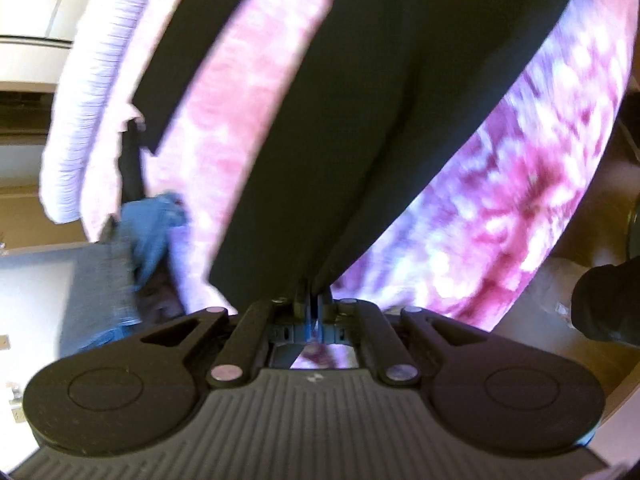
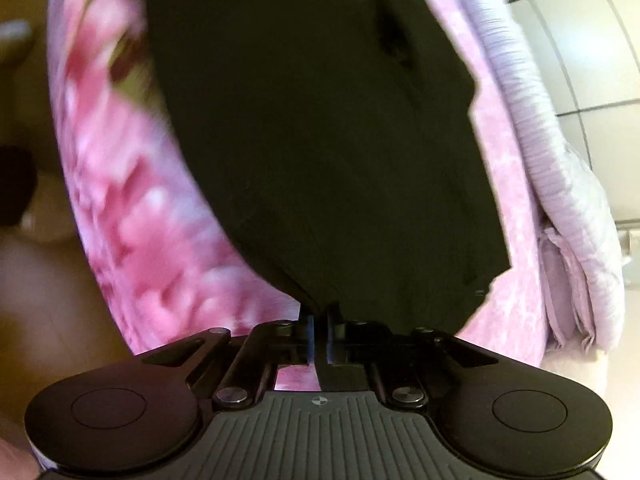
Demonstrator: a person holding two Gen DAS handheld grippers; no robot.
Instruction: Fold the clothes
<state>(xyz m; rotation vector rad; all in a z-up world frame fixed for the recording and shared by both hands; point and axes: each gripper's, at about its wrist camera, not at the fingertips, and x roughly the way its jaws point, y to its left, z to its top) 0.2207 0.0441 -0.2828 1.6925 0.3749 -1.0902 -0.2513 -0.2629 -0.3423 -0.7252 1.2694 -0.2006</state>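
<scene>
A black garment [image 1: 360,100] hangs stretched over a pink patterned bed cover [image 1: 500,200]. My left gripper [image 1: 310,296] is shut on the garment's near edge, and the cloth fans out from the closed fingers. In the right wrist view the same black garment [image 2: 320,140] fills the middle. My right gripper [image 2: 319,320] is shut on another part of its edge. The garment's far end runs out of view at the top. Both views are blurred.
A pile of blue and grey clothes [image 1: 132,248] lies at the left of the bed. A folded lilac ribbed blanket [image 2: 560,180] lies along the bed's far side, also in the left wrist view [image 1: 92,100]. A brown floor [image 2: 36,280] borders the bed.
</scene>
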